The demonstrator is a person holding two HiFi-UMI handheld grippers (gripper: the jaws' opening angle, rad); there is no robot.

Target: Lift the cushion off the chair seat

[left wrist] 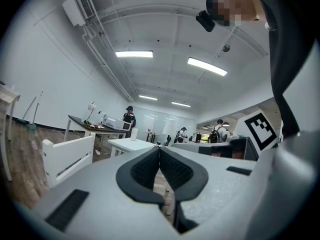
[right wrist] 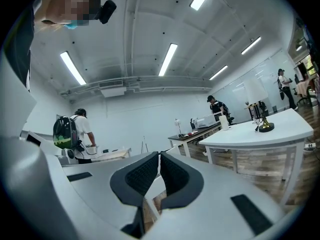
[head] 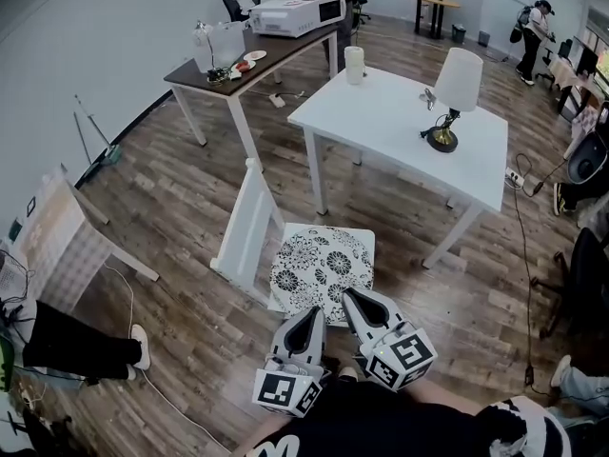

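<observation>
A round black-and-white floral cushion [head: 320, 264] lies on the seat of a white chair [head: 244, 230] just in front of me. Both grippers hover over the seat's near edge and point level toward the room. My left gripper [head: 313, 311] is shut with nothing between its pads; in the left gripper view its jaws [left wrist: 159, 149] meet at the tips, with the white chair back [left wrist: 67, 157] off to the left. My right gripper [head: 347, 293] is shut too and holds nothing; its tips [right wrist: 159, 155] touch. The cushion does not show in either gripper view.
A white table [head: 400, 127] with a lamp [head: 453, 95] and a white cylinder [head: 354, 65] stands beyond the chair. A brown desk [head: 249, 63] carries a printer [head: 293, 14]. A leaning board [head: 55, 244] and a seated person's legs [head: 84, 351] are at the left. A cable [head: 521, 255] runs over the floor at the right.
</observation>
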